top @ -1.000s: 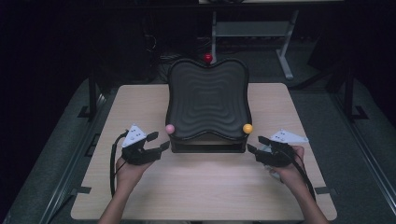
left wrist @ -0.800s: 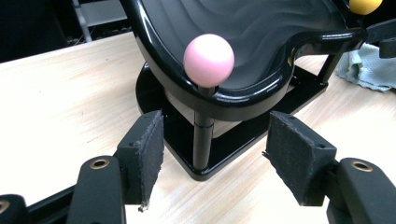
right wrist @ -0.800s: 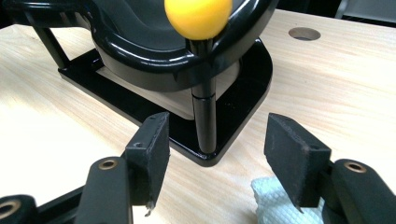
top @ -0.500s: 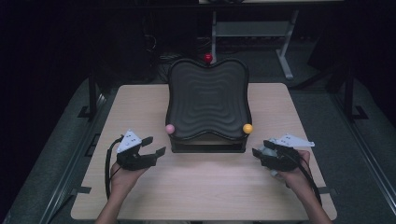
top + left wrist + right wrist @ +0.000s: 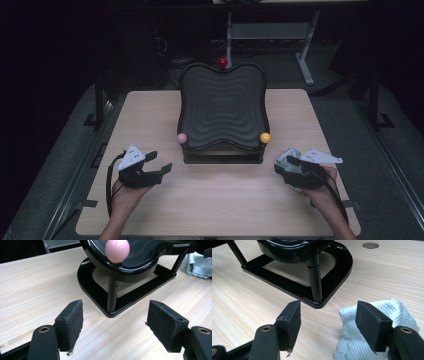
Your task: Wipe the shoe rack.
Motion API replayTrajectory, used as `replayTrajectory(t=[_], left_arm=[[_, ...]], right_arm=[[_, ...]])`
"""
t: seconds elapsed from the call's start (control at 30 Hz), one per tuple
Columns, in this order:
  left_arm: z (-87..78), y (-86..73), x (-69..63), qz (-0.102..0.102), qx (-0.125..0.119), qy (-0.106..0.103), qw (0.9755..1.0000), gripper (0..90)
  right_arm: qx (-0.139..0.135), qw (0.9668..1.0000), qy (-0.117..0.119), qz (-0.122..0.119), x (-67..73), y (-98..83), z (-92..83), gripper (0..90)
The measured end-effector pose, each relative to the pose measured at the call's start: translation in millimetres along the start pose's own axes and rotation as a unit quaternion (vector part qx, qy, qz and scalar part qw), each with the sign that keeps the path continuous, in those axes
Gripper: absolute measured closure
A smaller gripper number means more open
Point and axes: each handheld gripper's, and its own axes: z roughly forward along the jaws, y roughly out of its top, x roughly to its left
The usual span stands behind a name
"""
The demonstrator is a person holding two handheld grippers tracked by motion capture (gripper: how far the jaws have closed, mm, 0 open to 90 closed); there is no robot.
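The black wavy tray (image 5: 221,107) on its stand sat at the centre of the high view, on the wooden desk (image 5: 210,200). Knobs marked its corners: pink (image 5: 181,138), orange (image 5: 265,137) and red (image 5: 222,62). The left gripper (image 5: 161,163) lay lower left of the tray, the right gripper (image 5: 283,163) lower right. Both had just been opening their jaws, which stood wide apart with nothing between them.

In the left gripper view the jaws framed the stand's black post (image 5: 112,296) under the pink knob, well short of it. In the right gripper view a white waffle cloth (image 5: 384,322) lay on the desk just behind the right-hand jaw, beside the stand's base (image 5: 332,290), and no pad was seen pressing it.

The step looked like picking up the cloth for wiping the tray. To do it well, the right jaws would have to swing toward the lower right of their frame, straddle a raised fold and close firmly, while the left gripper steadied the stand's base so it would not slide.
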Motion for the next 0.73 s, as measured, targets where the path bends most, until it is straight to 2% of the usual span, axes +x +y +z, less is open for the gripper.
replayTrajectory(t=[0.47, 0.67, 0.73], left_arm=[[-9.7, -15.7, -4.1, -0.002, -0.005, 0.002, 1.0, 28.4], [-14.4, -26.0, -2.3, -0.022, -0.015, 0.002, 0.9996, 27.8], [-16.1, -28.6, -3.1, -0.022, -0.013, 0.003, 0.9997, 27.1]], right_arm=[[-0.006, 1.0, -0.003, 0.001, -1.5, -12.3, -15.0, 34.4], [-0.016, 0.9998, -0.006, 0.007, -1.5, -19.3, -20.4, 33.2], [-0.018, 0.9998, -0.01, 0.006, -0.1, -24.3, -21.4, 32.7]])
